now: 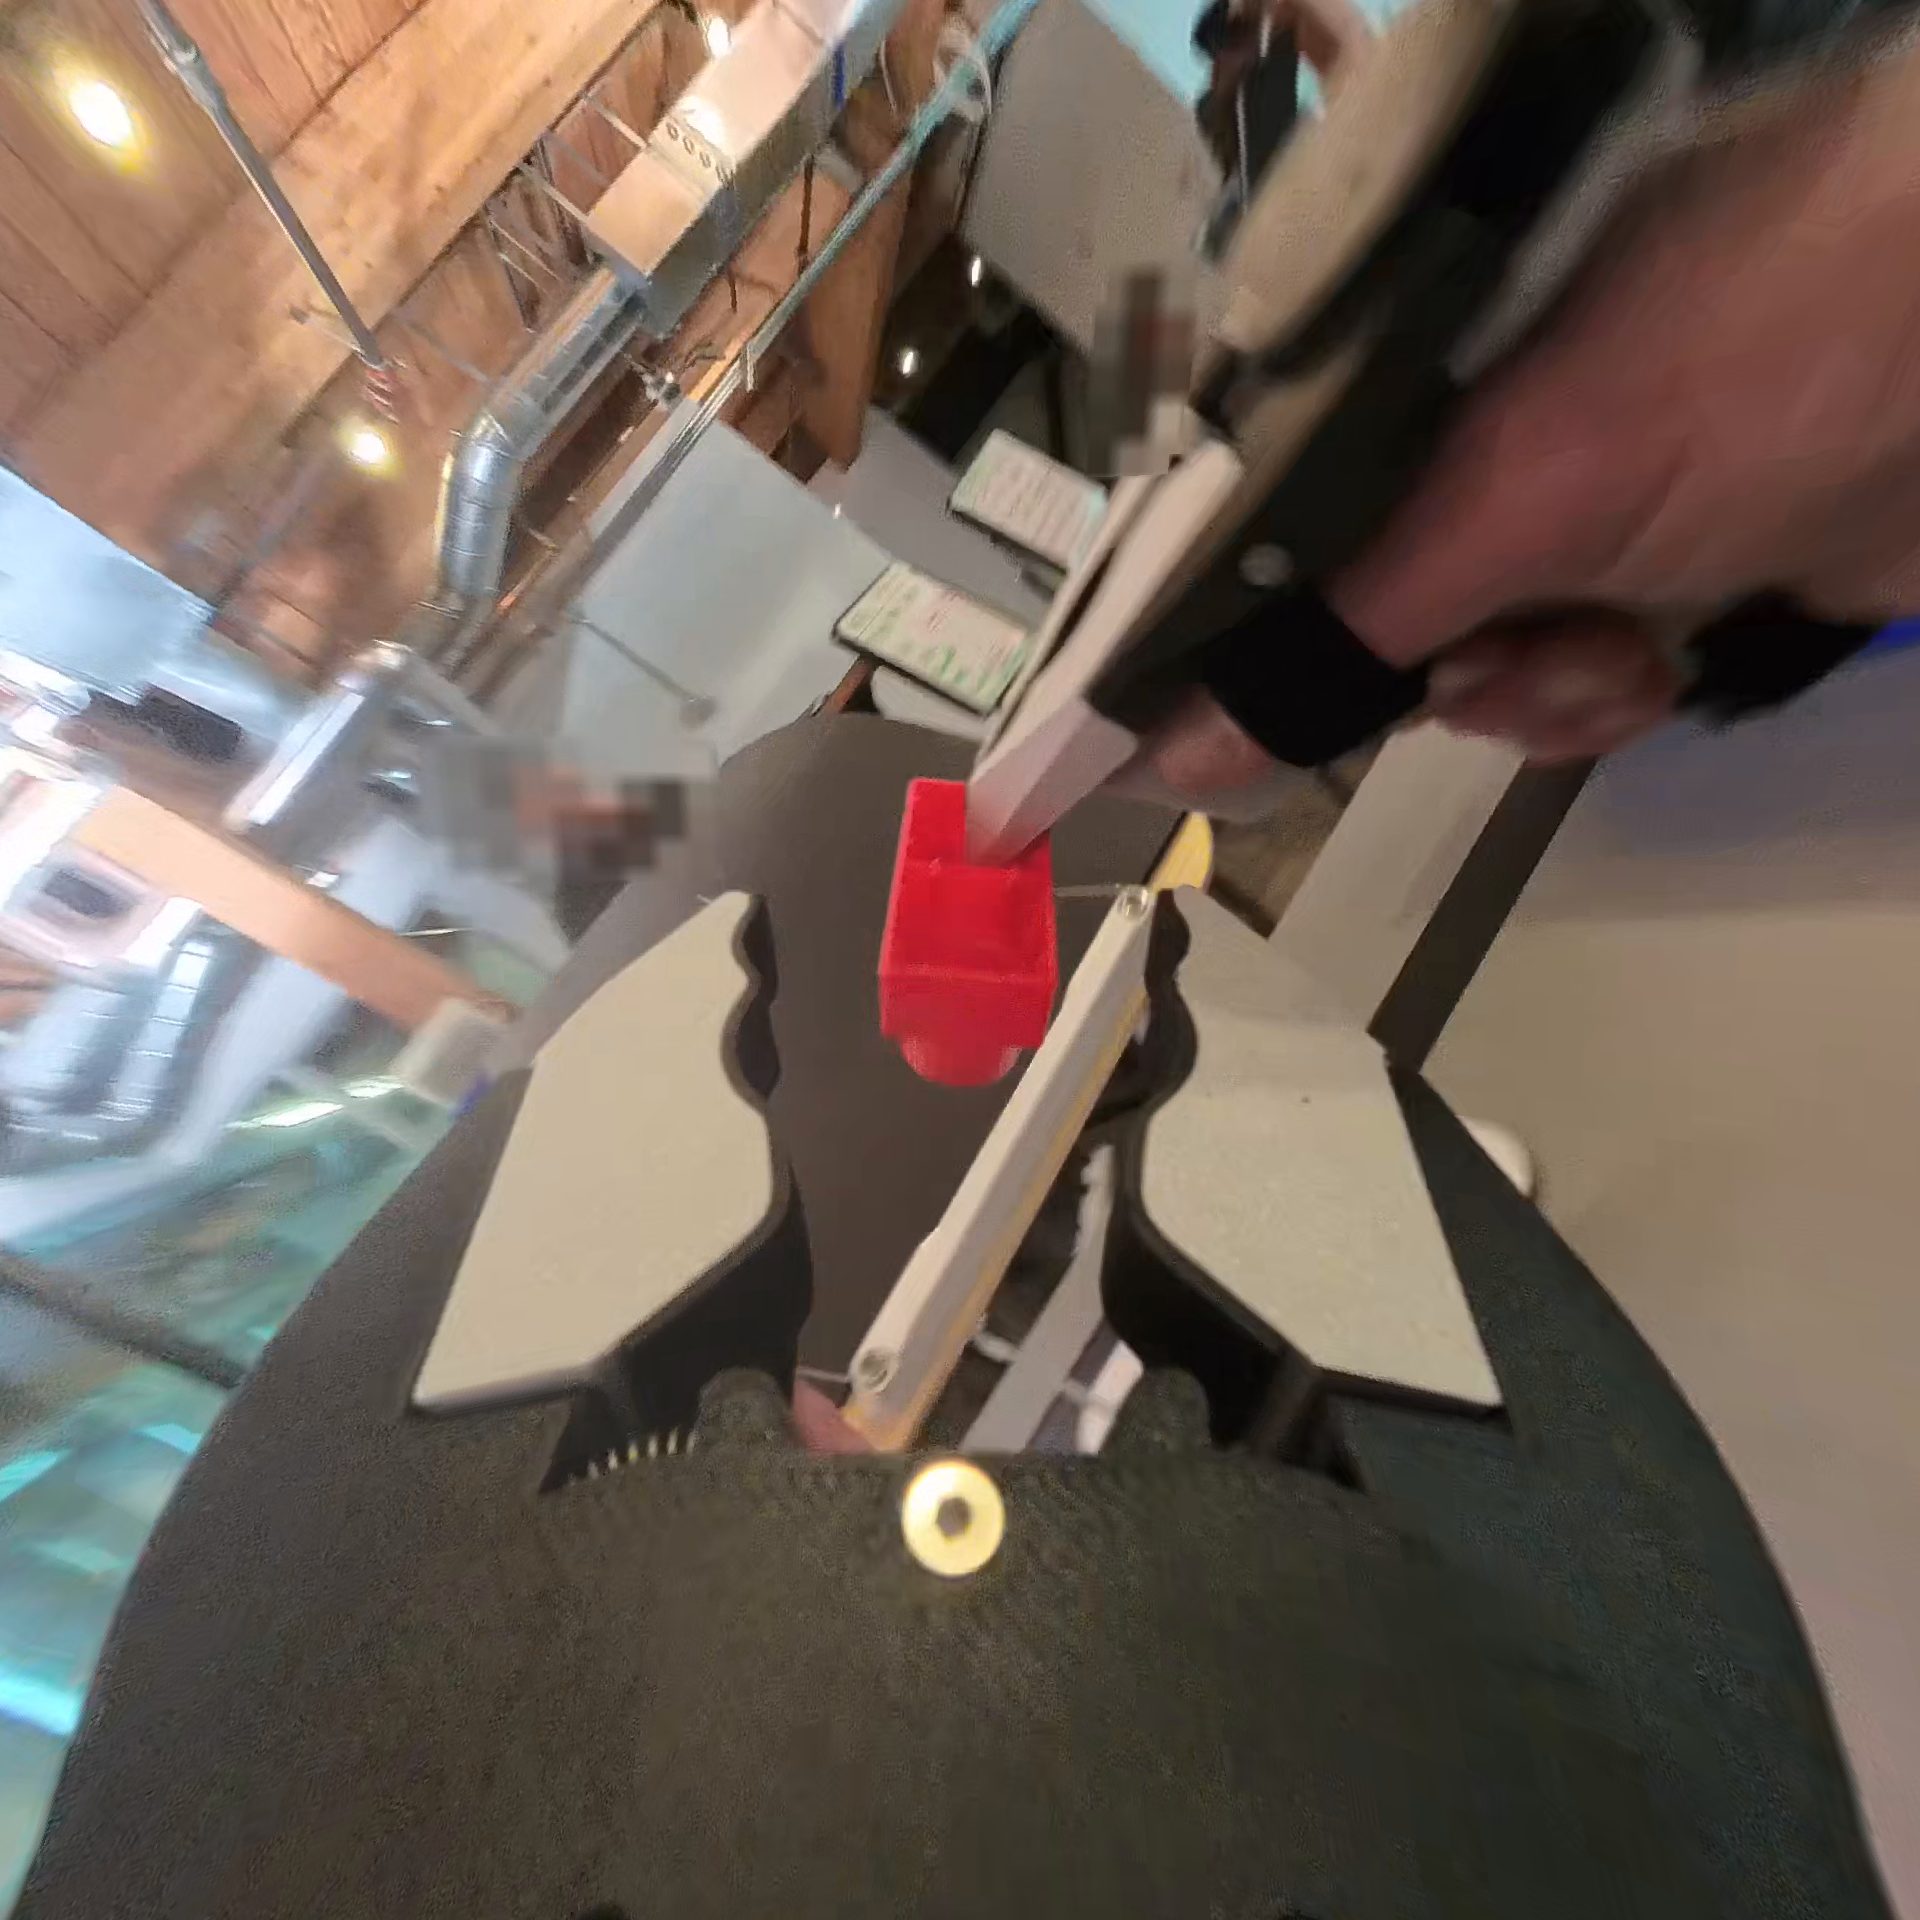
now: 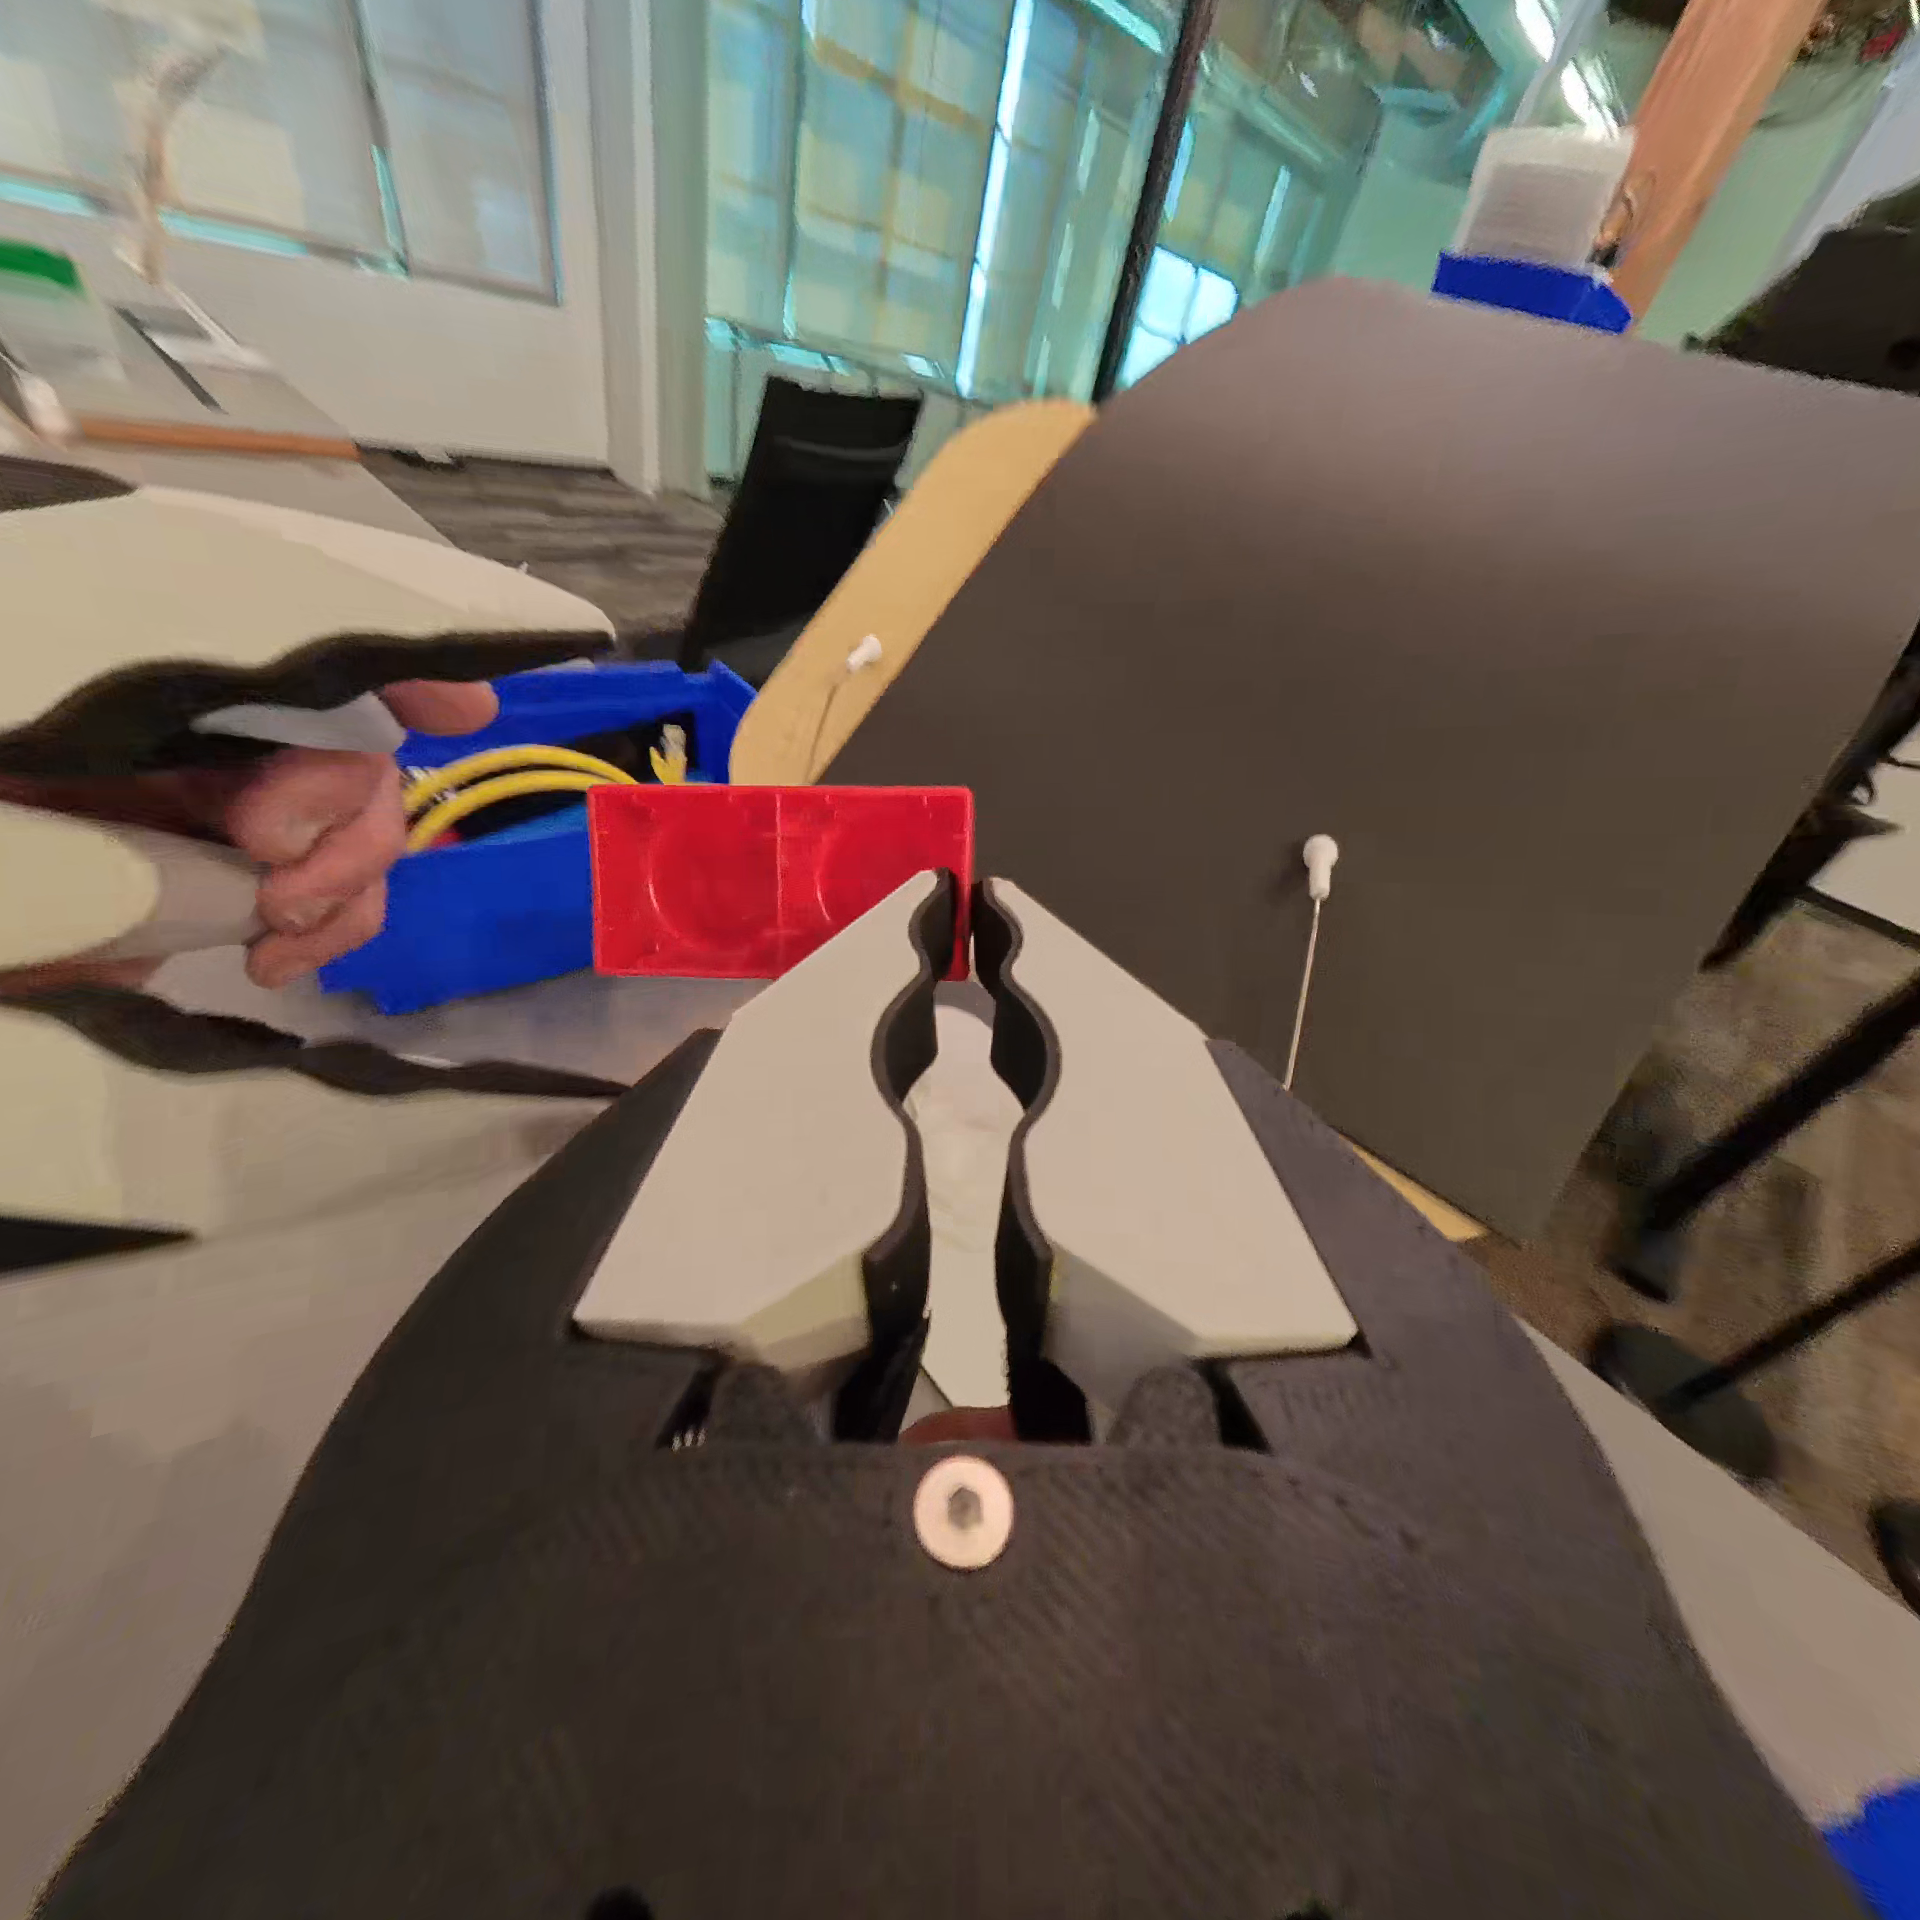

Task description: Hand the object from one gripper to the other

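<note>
Right hand-held gripper (image 2: 961, 883) clamps the red block (image 2: 748, 883).
Left hand-held gripper (image 1: 961, 914) gapes wide, the block hanging between its fingers, untouched.

Large windows (image 2: 894, 177) fill the far wall, above grey carpet (image 2: 540, 525) and a black chair (image 2: 800, 509). Overhead, a wooden ceiling (image 1: 343, 135) carries round lights (image 1: 101, 112) and a silver duct (image 1: 483, 488).

Office-like workspace: exposed wooden ceiling (image 1: 343, 156) with silver metal ducting (image 1: 478, 499), tall glass-paned windows (image 2: 904, 187), blue plastic bin (image 2: 499, 894) of yellow cables (image 2: 499, 779).
</note>
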`<state>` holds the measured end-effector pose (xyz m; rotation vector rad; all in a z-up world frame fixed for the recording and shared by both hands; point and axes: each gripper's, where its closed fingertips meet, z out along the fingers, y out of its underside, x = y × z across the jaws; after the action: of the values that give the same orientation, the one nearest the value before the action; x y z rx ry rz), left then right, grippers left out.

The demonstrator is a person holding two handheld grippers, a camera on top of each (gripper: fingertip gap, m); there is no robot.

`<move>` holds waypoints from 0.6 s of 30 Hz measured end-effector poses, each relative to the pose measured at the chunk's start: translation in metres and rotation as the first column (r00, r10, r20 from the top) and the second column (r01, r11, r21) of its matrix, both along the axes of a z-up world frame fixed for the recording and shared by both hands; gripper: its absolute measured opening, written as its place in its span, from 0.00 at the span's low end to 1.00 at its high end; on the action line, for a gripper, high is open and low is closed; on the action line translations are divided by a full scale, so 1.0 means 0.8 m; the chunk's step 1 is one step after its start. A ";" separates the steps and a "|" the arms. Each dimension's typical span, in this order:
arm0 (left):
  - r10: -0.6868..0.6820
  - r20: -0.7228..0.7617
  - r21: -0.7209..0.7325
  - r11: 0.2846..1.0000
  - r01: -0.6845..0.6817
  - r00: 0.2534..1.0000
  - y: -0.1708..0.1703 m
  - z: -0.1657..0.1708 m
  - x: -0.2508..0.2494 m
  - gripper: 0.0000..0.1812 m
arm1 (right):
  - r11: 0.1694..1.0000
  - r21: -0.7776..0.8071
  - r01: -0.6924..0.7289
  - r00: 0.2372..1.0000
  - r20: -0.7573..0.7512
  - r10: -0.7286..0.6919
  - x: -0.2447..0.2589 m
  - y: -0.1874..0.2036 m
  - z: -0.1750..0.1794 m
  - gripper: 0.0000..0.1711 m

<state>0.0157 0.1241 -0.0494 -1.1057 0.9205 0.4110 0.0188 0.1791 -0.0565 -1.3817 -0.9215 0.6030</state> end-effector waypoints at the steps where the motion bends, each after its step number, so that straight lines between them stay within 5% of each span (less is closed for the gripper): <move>1: -0.046 0.077 -0.024 0.999 0.048 0.996 -0.004 0.009 -0.003 0.37 | 1.000 -0.008 -0.020 0.999 -0.050 0.019 0.006 0.001 0.006 0.00; 5: -0.232 0.412 -0.144 0.938 0.314 0.881 -0.015 0.033 -0.014 0.35 | 0.987 0.007 -0.163 0.946 -0.284 0.158 0.029 -0.008 0.037 0.00; 8: -0.296 0.666 -0.204 0.811 0.548 0.685 -0.018 0.039 -0.017 0.33 | 0.952 0.137 -0.274 0.839 -0.449 0.306 0.049 -0.029 0.064 0.00; 10: -0.293 0.814 -0.206 0.662 0.721 0.501 -0.023 0.038 -0.011 0.30 | 0.919 0.207 -0.335 0.769 -0.504 0.394 0.057 -0.044 0.073 0.00; 14: -0.192 0.973 -0.076 0.249 0.966 0.126 -0.045 0.037 0.008 0.31 | 0.846 0.337 -0.413 0.698 -0.479 0.532 0.058 -0.077 0.078 0.00; 18: -0.207 0.974 -0.076 0.076 0.994 0.090 -0.073 0.029 0.031 0.32 | 0.753 0.372 -0.543 0.670 -0.349 0.655 0.050 -0.111 0.064 0.00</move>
<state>0.0408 0.0658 -0.0258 -1.1960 0.6433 -1.6396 0.0592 0.0905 -0.0054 -0.6267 -1.0127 1.2321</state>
